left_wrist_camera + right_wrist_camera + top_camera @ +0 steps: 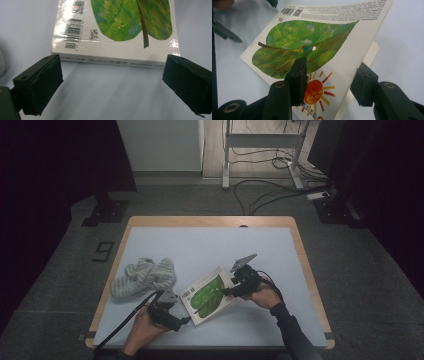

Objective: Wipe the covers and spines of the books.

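Note:
A thin picture book (207, 296) with a green leaf and an orange sun on its cover lies on the pale blue mat (210, 245), near the front. My right gripper (229, 292) is at the book's right edge. In the right gripper view, one jaw rests on top of the lifted cover (312, 37) and the other sits under its edge. The right gripper (329, 72) has a gap left between its jaws, so the cover is not pinched. My left gripper (184, 320) stands open just short of the book's spine (112, 60). Nothing is between the left gripper's (112, 85) pads.
A crumpled grey-and-white cloth (143, 276) lies at the mat's left, just beyond my left hand. The wooden table rim (300, 250) frames the mat. Cables (265, 190) and a desk frame (262, 142) stand on the floor beyond the table.

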Action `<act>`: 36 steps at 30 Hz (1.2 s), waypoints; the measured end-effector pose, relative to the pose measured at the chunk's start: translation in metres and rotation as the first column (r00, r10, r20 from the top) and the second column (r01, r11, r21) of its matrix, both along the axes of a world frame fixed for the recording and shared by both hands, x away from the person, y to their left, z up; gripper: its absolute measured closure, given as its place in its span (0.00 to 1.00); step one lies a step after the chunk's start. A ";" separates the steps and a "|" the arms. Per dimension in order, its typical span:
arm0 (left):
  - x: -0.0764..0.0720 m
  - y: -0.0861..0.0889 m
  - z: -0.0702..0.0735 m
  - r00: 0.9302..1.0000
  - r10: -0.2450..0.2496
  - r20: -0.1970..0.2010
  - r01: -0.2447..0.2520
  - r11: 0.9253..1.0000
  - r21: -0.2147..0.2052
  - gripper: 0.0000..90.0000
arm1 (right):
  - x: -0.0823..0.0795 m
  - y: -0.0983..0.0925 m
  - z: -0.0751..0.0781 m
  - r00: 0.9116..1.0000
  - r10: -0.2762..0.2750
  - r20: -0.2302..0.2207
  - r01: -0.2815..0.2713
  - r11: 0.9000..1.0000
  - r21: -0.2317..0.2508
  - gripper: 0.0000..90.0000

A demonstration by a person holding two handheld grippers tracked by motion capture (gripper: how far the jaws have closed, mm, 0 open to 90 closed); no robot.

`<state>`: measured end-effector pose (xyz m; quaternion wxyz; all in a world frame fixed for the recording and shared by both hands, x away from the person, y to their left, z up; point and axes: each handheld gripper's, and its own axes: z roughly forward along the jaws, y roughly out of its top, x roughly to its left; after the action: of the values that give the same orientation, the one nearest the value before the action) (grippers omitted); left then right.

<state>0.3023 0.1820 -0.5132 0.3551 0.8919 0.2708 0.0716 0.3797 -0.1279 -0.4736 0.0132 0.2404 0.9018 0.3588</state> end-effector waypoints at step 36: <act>0.011 -0.020 0.006 0.997 -0.055 -0.048 0.055 0.998 -0.007 0.06 | -0.040 -0.041 -0.016 1.000 -0.031 0.006 0.031 0.997 0.066 0.72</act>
<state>0.3133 0.1615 -0.5069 0.3526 0.8995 0.2550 0.0395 0.3398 -0.1688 -0.4893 0.0138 0.2533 0.8857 0.3888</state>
